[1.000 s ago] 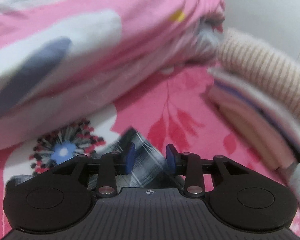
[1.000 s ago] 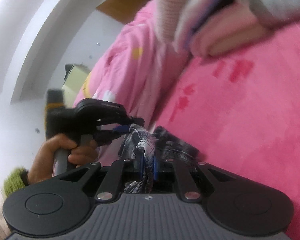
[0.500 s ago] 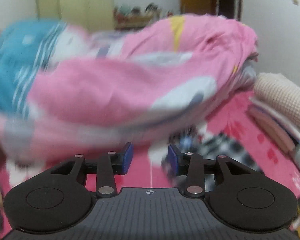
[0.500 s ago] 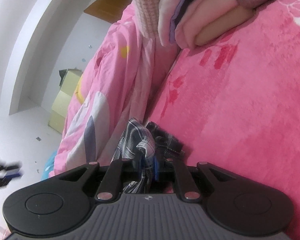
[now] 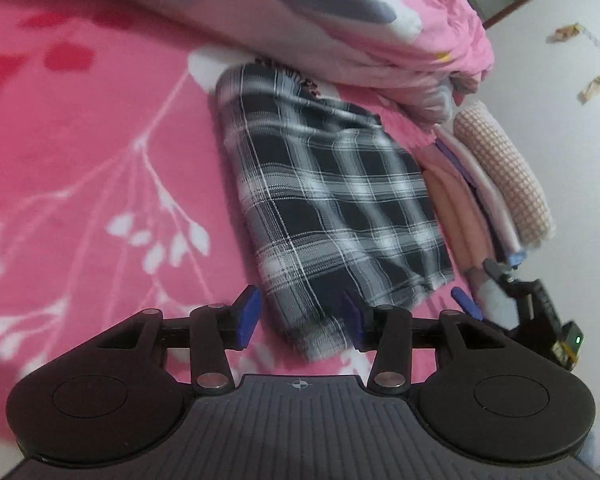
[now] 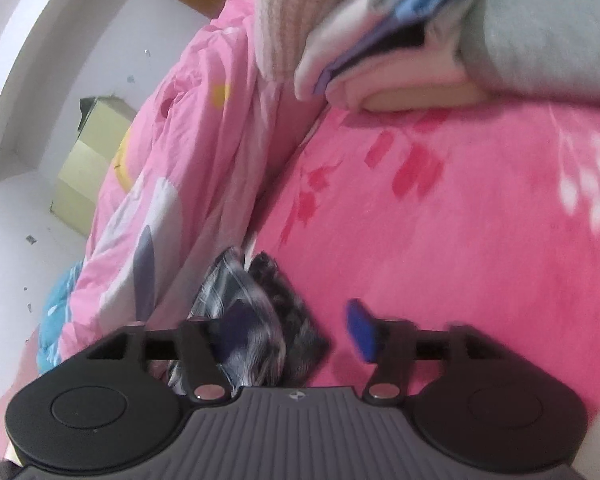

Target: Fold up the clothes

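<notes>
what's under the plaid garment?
The plaid garment lies flat on the pink floral blanket, with the pink quilt just beyond its far end. Whatever lies directly beneath the garment is covered, so anything else under it cannot be seen.

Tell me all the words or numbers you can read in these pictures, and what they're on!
None can be read.
The left gripper and right gripper bear only a small crosshair mark, no letters.
The plaid garment shows only its pattern.
</notes>
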`<act>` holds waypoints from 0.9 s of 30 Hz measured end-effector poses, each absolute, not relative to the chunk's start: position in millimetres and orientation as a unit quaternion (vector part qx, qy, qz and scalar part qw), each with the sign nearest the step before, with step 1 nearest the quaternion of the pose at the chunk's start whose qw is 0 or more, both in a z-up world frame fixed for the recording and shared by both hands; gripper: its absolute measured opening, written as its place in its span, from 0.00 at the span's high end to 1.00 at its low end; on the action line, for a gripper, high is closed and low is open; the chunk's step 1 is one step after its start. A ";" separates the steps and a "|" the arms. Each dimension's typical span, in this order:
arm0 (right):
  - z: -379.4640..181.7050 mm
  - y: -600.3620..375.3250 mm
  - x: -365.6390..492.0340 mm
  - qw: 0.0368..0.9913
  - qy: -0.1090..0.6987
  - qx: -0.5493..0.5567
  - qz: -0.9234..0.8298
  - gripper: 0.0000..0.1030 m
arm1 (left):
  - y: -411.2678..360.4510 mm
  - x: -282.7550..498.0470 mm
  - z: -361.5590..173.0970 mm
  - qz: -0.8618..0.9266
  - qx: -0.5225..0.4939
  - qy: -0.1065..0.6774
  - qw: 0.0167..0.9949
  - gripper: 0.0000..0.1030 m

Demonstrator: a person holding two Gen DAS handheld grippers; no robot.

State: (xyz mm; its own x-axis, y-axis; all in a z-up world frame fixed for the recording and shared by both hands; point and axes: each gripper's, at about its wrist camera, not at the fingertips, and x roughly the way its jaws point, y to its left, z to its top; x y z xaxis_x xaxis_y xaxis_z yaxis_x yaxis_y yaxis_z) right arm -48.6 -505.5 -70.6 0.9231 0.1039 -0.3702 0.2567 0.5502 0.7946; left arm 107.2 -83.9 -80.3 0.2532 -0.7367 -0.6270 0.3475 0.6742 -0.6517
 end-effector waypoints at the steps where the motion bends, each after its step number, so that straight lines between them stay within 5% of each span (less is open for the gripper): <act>1: -70.6 -509.8 -37.4 0.858 0.213 0.467 -0.027 0.25 | -85.5 109.2 -85.8 -0.355 -0.200 0.501 0.764 0.55; 11: -83.1 -515.6 50.4 0.824 0.369 0.419 0.099 0.21 | -86.6 134.8 -120.0 -0.398 -0.261 0.506 0.719 0.56; 19: -90.3 -497.2 74.2 0.795 0.418 0.408 0.165 0.66 | -91.3 124.4 -116.5 -0.397 -0.248 0.480 0.742 0.83; 27: -81.6 -451.6 15.3 0.785 0.402 0.432 0.188 0.74 | -62.9 96.8 -77.4 -0.425 -0.237 0.468 0.737 0.86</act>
